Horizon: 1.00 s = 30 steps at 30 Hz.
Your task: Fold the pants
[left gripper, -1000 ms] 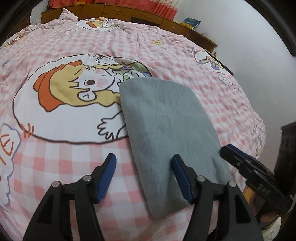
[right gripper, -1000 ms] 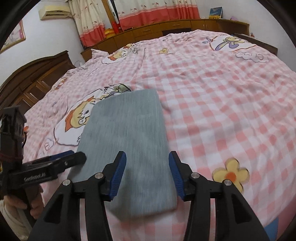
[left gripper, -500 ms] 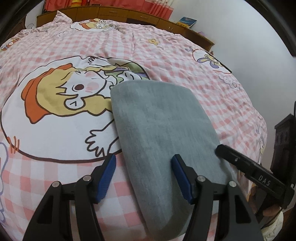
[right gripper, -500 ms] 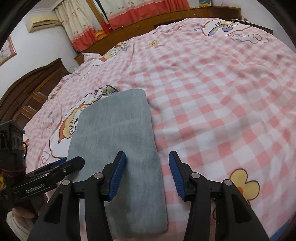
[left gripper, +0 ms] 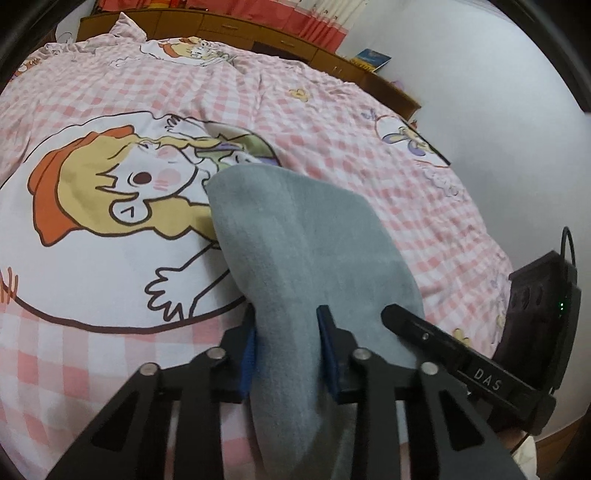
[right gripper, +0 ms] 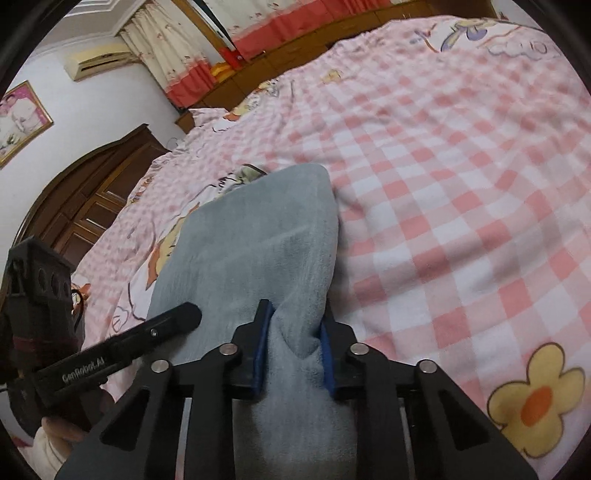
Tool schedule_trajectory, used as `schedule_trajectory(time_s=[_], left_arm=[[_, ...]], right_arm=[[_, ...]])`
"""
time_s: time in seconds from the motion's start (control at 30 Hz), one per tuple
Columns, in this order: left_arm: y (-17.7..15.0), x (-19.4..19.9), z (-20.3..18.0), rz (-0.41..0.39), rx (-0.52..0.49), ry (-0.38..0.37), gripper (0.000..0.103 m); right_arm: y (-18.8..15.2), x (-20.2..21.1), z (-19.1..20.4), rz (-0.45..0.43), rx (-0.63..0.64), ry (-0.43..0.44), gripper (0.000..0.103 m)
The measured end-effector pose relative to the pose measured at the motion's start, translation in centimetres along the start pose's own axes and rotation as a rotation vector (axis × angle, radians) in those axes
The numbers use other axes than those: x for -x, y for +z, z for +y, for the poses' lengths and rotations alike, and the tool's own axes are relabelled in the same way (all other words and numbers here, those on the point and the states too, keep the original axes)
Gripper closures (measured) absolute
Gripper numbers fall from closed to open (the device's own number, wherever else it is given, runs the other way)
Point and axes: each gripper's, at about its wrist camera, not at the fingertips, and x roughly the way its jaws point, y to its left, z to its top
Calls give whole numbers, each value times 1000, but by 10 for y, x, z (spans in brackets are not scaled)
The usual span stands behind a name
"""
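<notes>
Grey folded pants [left gripper: 295, 229] lie lengthwise on the pink checked bedcover [left gripper: 92, 258], partly over its cartoon print. My left gripper [left gripper: 286, 325] has its jaws closing on the near left corner, and the cloth is bunched up between the blue pads. In the right wrist view the pants [right gripper: 258, 229] stretch away from me. My right gripper [right gripper: 293, 321] is also closing, on the near right corner, with a ridge of cloth pinched between its pads. Each gripper's black finger shows in the other's view, close alongside.
The bedcover [right gripper: 461, 184] spreads far to the right and ahead. A dark wooden wardrobe [right gripper: 92, 206] stands at the left. Low wooden cabinets [left gripper: 221, 26] and red-hemmed curtains run behind the bed. A white wall [left gripper: 498, 110] is at the right.
Both pairs of jaws have narrowed onto the near end of the pants. The cloth, flat before, now bunches and rises between the pads. The right gripper has come lower and closer.
</notes>
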Motion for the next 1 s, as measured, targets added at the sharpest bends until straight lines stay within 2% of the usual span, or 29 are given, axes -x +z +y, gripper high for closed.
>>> schedule_trajectory(time_s=[0.1,0.23,0.4,0.53,0.67,0.73,0.8,0.83,0.9,1.0], left_arm=[[5,18,-4,-27,-25,-16,79],[17,52,2,-91,-44,-8,80],[32,94,27,-136,-86,66,80],[36,109,61,-126,-67,119,79],[35,98,106,-83,-38,149,77],[29,85,125,-50,-20,166,73],[22,74,142,-33,30,152,67],[18,72,150,-42,60,140,57],[13,72,160,-64,81,141,46],[11,75,158,-74,71,142,46]], right_arm=[[2,13,10,-42,-12,38,83],[7,22,43,-89,51,60,83],[15,11,92,-113,116,105,83],[19,-16,129,-96,155,126,83],[13,-50,153,-57,192,111,82],[8,-70,160,-29,215,78,82],[1,-86,160,-10,230,33,81],[-3,-91,158,-2,236,17,81],[-7,-98,153,2,249,0,79],[-7,-96,149,9,257,4,75]])
